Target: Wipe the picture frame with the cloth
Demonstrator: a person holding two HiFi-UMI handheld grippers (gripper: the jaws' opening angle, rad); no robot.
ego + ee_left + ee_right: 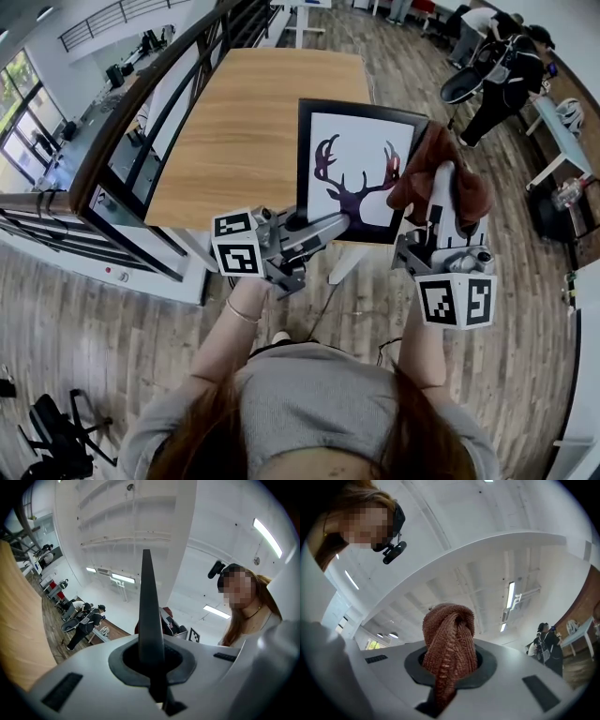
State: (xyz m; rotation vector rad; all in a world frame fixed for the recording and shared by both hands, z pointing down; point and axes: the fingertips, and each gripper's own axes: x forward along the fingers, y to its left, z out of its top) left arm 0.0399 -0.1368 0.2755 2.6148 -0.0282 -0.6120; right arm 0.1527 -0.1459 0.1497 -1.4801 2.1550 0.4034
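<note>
One picture frame (361,164), one cloth (424,167): left tongs (312,228) clamp tight on the frame's lower edge, right tongs (441,187) on the bunched cloth.

Can't see the bottom left corner of the black-framed antler-silhouette picture (354,164), tucked behind the grey left gripper (339,223). Same for part of its right edge, buried under the rust-brown knitted cloth (424,167), along with the tips of the grey right gripper (444,187). From the left gripper view, only a thin dark edge of that picture, zero print. In the right gripper view, no spotting the pads under all that cloth. Can't make out much of the far-off people (502,70) either, way too small.
</note>
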